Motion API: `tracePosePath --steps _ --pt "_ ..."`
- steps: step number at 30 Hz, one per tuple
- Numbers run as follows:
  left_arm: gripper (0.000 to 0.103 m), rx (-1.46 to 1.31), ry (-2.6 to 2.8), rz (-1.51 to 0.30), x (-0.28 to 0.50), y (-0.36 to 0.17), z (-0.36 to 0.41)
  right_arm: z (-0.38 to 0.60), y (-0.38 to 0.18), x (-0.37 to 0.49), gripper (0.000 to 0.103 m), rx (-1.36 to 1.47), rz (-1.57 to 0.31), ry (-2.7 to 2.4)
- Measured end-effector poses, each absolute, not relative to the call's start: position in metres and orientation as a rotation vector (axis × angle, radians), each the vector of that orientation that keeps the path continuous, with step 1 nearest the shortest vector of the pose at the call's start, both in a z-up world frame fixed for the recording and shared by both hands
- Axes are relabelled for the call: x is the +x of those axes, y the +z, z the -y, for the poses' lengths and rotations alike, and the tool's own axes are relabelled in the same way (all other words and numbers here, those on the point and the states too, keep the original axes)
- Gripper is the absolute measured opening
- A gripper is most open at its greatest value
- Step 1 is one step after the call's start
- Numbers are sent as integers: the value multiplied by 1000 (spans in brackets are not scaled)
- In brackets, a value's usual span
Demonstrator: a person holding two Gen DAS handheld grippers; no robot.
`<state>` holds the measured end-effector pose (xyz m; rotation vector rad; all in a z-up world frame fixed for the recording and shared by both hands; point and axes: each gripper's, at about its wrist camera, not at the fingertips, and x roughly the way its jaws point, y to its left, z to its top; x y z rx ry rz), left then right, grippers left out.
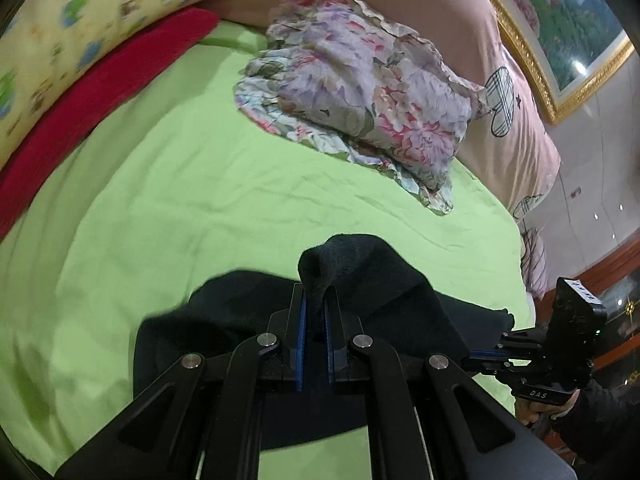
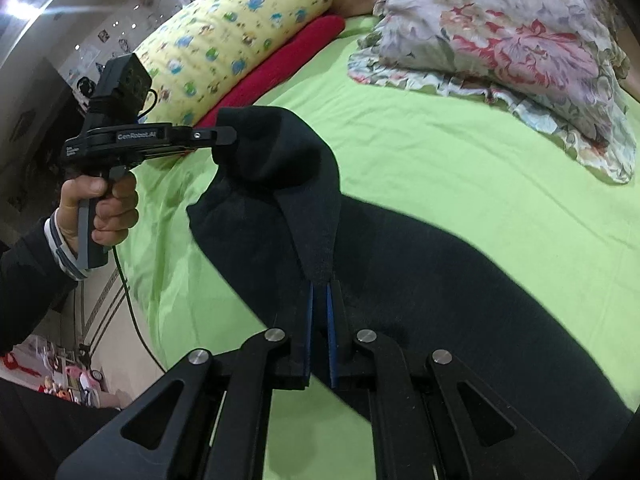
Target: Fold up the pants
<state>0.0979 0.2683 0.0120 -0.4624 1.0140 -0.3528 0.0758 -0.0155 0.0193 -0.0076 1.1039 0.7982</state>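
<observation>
Black pants (image 2: 460, 280) lie across a bright green bedsheet (image 2: 440, 152), with one edge lifted off the bed by two hand-held grippers. The left gripper (image 1: 316, 300) has its blue-lined fingers (image 1: 300, 320) clenched on a bunched fold of the black fabric, which rises in a small peak just above the fingertips. Seen from the other camera, this same gripper is held out level by a bare left hand (image 2: 100, 204) wrapped around its grip, and the cloth hangs down from its tip. The right gripper (image 2: 320, 286) is likewise clamped on the pants, pinching a narrow strip of fabric that stretches up and to the left toward the other tool. Between the two grasps the cloth sags in a loose drape, while the rest of the pants lies flat on the sheet, running off toward the lower right of the right wrist view. From the left wrist view, the right gripper appears at the far right edge, side on, its tip hidden behind the dark fabric.

Near the head of the bed rests a floral pillow (image 1: 360, 88) with a ruffled edge. Along the left side sits a yellow patterned pillow (image 2: 240, 36) lying on a folded red blanket (image 2: 280, 68). A pink padded headboard (image 1: 500, 80) stands behind the floral pillow, and a gold-framed picture (image 1: 568, 32) hangs above it.
</observation>
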Motion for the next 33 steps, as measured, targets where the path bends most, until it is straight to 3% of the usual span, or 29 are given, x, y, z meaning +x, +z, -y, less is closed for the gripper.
tracePosePath --steps 10,15,20,25,27,31,33 --pt "7 -567 -265 -980 49 -13 -300 2 -14 49 7 -25 -1161 845" --pt "14 -609 -198 -1009 34 -27 -313 -7 -24 50 11 -7 -1190 852" --pt "15 -667 -115 -1010 15 -31 -329 -15 -25 44 13 19 -1224 910" --pt "32 -720 -76 -991 -1 -25 -335 -18 -21 42 13 50 -1220 928" --pt "50 -737 -63 -992 -6 -22 -334 -17 -20 45 13 71 -1215 920" --pt "53 -788 -59 -991 -13 -20 -327 -9 -13 51 15 114 -1197 897" --pt "55 -791 -55 -999 -13 -21 -322 -5 -10 55 28 124 -1185 879"
